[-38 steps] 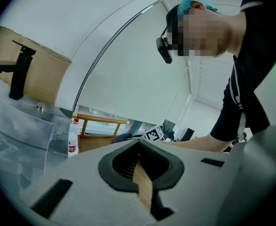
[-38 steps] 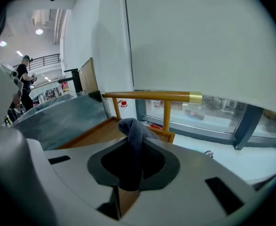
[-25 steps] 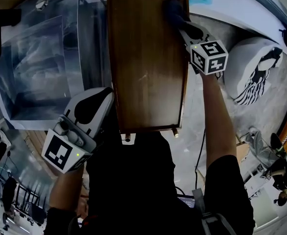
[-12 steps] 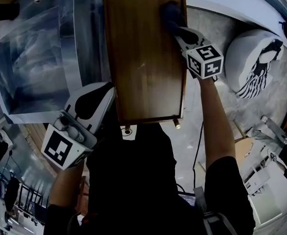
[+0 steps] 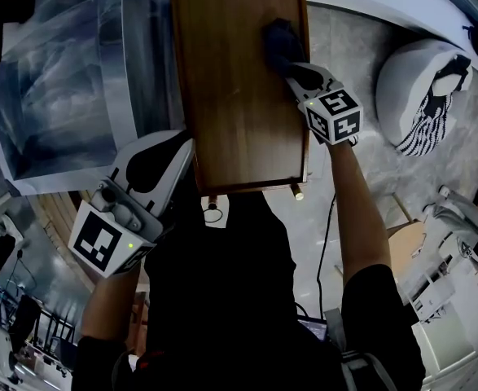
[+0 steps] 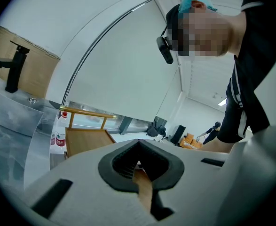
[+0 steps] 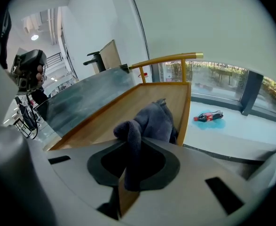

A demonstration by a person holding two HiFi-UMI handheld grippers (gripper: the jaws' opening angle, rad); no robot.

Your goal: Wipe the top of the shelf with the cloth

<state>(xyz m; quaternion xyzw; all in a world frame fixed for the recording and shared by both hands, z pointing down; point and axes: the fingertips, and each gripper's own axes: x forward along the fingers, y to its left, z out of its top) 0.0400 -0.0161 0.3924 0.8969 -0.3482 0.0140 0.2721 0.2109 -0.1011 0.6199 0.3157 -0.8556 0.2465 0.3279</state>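
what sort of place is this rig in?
Probably an indoor lab or mock-up room rather than a home: a brown wooden shelf beside a clear plastic sink box with a black tap, and a white beanbag.

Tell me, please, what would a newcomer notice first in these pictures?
First the dark grey cloth, pinched in the right tongs and lying on the long wooden shelf top near its right edge. Next the left tongs, shut and empty, held beside the shelf's near left corner. A bottle lies on the floor beyond the shelf.
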